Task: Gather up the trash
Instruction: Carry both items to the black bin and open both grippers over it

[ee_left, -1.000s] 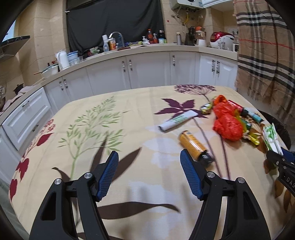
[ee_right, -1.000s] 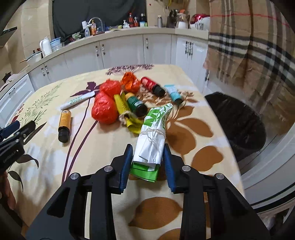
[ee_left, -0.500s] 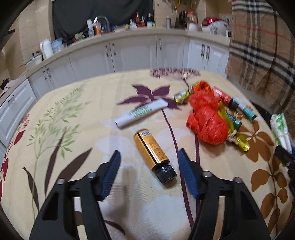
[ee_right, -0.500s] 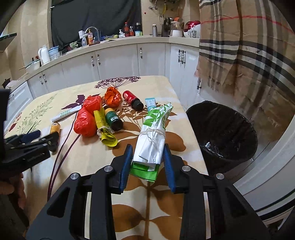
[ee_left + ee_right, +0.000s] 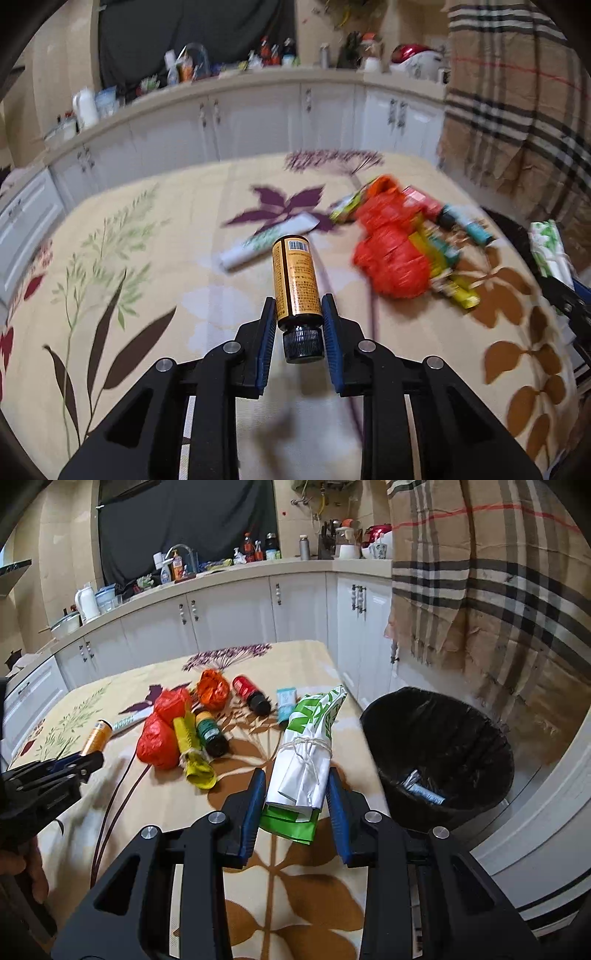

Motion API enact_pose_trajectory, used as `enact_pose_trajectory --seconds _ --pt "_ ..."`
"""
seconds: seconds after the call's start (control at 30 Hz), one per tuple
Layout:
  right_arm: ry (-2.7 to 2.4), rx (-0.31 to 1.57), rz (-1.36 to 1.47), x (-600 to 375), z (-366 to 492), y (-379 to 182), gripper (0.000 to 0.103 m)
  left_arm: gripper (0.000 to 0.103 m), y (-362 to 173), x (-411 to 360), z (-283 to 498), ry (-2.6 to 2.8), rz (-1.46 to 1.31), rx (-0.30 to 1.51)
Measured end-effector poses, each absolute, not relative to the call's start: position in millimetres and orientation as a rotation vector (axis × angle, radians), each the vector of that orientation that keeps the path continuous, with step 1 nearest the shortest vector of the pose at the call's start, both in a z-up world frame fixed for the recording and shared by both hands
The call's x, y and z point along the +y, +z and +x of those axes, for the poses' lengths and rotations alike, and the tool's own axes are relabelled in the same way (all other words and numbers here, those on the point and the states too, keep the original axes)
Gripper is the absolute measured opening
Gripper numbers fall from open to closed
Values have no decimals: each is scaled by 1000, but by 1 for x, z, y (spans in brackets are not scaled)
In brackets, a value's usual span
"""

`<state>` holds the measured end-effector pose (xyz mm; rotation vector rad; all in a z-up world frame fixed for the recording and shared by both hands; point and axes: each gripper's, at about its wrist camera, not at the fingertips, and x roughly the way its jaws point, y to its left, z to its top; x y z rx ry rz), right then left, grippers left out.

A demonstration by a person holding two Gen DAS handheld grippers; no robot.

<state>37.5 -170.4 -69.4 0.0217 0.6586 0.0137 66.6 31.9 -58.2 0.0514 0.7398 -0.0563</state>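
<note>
Kitchen surface [image 5: 166, 295] under a leaf-print cloth carries the trash. Left gripper [image 5: 299, 325], jaws just closing, clamps an amber bottle [image 5: 295, 280] near its cap; rigid, likely slippery, long axis pointing away. Right gripper [image 5: 295, 797] grips a soft, light tied bag bundle [image 5: 306, 760], pointing away, beside the bin [image 5: 439, 753].

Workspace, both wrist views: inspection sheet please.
Surface: table under a beige leaf-print cloth.
Job's things: amber bottle with black cap; string-tied green-and-white bag bundle; black-lined trash bin, some items already inside.
Clutter: red plastic bags, white tube, yellow wrapper, more small bottles.
Grippers: left gripper has just been closing, bottle between pads; right gripper clamps bundle.
Cables: nothing seen.
Surroundings: white kitchen cabinets, plaid cloth.
</note>
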Motion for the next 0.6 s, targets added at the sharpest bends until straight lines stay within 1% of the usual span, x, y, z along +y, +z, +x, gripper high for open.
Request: enact_pose_trajectory --seconds 0.27,0.6 --pt "-74 580 27 -203 48 -45 32 26 -16 -19 68 -217 85 593" --pt "-198 531 38 -252 78 -30 32 26 4 -96 102 -384 143 503"
